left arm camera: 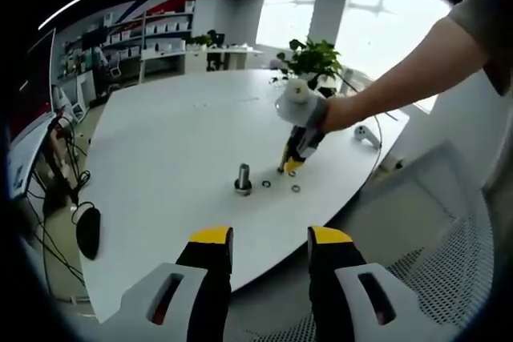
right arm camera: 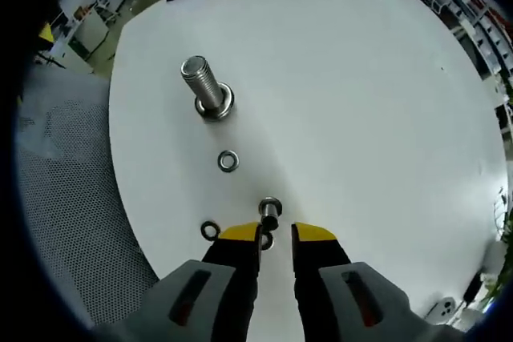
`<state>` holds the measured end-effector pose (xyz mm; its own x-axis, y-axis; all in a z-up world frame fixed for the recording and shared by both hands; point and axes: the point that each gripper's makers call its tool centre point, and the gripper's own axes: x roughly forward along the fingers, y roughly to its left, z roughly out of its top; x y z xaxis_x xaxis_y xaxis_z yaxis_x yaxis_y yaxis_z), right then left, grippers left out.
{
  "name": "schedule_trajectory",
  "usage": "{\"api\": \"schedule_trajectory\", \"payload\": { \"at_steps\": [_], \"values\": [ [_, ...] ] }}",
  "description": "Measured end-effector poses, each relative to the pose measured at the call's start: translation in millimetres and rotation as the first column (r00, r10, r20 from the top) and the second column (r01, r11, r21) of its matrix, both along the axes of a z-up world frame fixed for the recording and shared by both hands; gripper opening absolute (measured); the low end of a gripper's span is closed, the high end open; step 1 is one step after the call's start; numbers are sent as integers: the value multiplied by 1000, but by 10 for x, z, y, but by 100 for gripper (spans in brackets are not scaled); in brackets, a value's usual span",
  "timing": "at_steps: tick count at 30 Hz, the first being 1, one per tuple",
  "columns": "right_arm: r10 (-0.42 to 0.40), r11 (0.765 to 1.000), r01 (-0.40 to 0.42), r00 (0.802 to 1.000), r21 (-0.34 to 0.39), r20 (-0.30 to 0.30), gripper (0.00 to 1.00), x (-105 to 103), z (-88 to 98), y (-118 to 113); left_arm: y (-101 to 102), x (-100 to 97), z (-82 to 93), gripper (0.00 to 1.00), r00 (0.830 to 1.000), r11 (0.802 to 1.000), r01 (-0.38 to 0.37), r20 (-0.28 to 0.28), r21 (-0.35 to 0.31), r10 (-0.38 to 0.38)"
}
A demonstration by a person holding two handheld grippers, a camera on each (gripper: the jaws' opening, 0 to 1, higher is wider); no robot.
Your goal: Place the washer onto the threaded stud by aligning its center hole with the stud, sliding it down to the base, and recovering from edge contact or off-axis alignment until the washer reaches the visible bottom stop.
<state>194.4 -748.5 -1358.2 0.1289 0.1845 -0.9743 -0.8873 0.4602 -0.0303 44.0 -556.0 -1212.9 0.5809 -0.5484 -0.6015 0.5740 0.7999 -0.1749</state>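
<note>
Right hand-held gripper (right arm camera: 276, 238) is lowered onto the bench (right arm camera: 361, 78), jaws seemingly pinched on a washer (right arm camera: 269, 208); left hand-held gripper (left arm camera: 271, 239) is kept unclenched. Pickup is underway; lifting and centring over the threaded stud (right arm camera: 204, 86) is required next.

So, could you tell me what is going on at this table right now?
A person is working with two handheld yellow-tipped grippers over a white table. The right gripper is down at the tabletop beside a small steel washer, apparently gripping it, with its jaws nearly closed. The upright threaded steel stud stands apart from it, with one washer already at its base. More loose washers lie nearby, one between the gripper and stud. The left gripper hangs open, back at the table's edge.
</note>
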Motion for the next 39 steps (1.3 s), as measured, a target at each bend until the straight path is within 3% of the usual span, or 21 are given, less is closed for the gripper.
{"api": "schedule_trajectory", "payload": {
  "at_steps": [12, 19, 23, 39],
  "values": [
    [4, 1000, -4, 1000, 7, -15, 19, -274, -7, -54, 2, 3, 5, 35, 1000, 1000, 0, 2, -1, 0],
    [28, 997, -25, 999, 79, -31, 22, -489, -11, 98, 1, -1, -4, 35, 1000, 1000, 3, 0, 4, -3],
    [43, 997, -40, 998, 69, -47, 22, -612, -87, 125, 5, -3, -7, 35, 1000, 1000, 0, -3, 5, 0],
    [55, 998, -54, 998, 45, -36, 22, -553, -161, 136, -1, -10, -9, 35, 1000, 1000, 3, -3, 4, -3]
  ]
}}
